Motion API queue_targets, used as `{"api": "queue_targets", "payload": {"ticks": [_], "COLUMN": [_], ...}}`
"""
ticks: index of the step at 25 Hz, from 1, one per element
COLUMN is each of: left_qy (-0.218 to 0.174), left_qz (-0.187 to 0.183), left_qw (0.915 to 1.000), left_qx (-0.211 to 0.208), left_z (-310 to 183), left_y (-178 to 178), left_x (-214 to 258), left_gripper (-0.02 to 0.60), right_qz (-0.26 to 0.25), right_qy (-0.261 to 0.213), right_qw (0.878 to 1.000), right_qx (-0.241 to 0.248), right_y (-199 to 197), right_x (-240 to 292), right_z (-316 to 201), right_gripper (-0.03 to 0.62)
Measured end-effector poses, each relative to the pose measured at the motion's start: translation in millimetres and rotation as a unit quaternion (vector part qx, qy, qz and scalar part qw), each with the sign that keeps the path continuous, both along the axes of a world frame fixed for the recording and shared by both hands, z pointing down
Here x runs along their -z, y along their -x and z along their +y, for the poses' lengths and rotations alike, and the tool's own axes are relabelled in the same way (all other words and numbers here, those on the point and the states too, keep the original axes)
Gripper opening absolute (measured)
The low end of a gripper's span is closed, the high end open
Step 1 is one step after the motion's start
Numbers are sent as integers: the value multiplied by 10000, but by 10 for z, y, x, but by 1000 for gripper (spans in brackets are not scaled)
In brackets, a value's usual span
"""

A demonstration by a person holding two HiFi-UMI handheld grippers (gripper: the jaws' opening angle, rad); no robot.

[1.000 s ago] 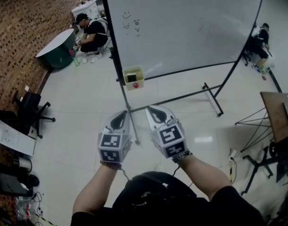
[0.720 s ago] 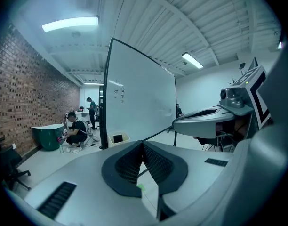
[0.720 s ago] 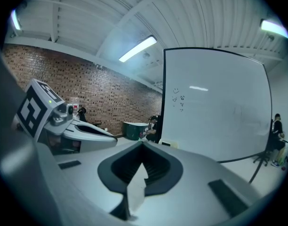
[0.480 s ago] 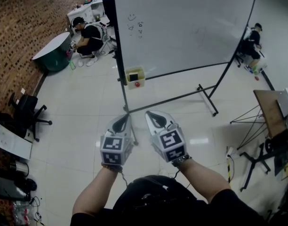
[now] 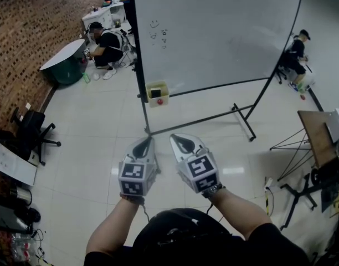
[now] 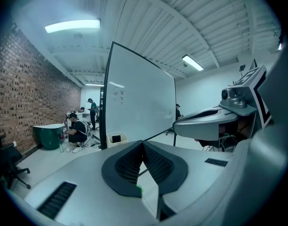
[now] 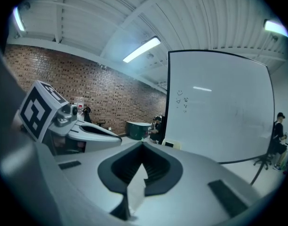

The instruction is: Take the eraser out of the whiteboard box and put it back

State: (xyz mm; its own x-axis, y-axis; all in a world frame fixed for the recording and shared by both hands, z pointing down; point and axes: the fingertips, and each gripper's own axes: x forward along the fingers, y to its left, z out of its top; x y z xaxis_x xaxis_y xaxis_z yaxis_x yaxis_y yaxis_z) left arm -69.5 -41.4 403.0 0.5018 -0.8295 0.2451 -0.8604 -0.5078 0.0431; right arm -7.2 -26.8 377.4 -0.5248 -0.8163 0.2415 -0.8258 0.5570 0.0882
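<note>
Left gripper [image 5: 148, 140] and right gripper [image 5: 174, 138] closed, empty; box [image 5: 166, 93] far off. Eraser [image 5: 155, 93] could be knocked if jaws are not opened.

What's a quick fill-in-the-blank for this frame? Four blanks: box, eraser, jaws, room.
1. In the head view, the whiteboard box hangs at the lower ____ corner of the whiteboard.
2. The eraser lies ____ the box.
3. The jaws of the left gripper and the right gripper are both ____, with nothing between them.
4. The wall at the head view's left is made of ____.

Missing words: left; inside; shut; brick.
</note>
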Motion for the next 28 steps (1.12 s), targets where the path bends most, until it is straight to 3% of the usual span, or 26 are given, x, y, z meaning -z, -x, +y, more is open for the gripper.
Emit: {"api": "queue_targets", "payload": {"ticks": [9,17,24,28], "left_qy": [87,61,115,-42], "left_qz": [100,67,115,-108], "left_qw": [9999,9999,9998,9997], "left_qx": [31,116,118,232], "left_z": [102,162,220,184], "left_y": [-242,-332,-403,-356], "left_x": [20,34,42,8], "left_gripper": [-2,-2,-2,-2], "right_qz": [14,-280,-41,-405], "right_qy": [-22,38,-47,27], "right_qw": [9999,9994,9995,9989], "right_qx": [162,218,294,239], "right_y": [-174,-232,-312,-293], "right_x": [-13,49,23,86], "right_z": [89,158,203,207], "right_gripper": [25,25,25,25]}}
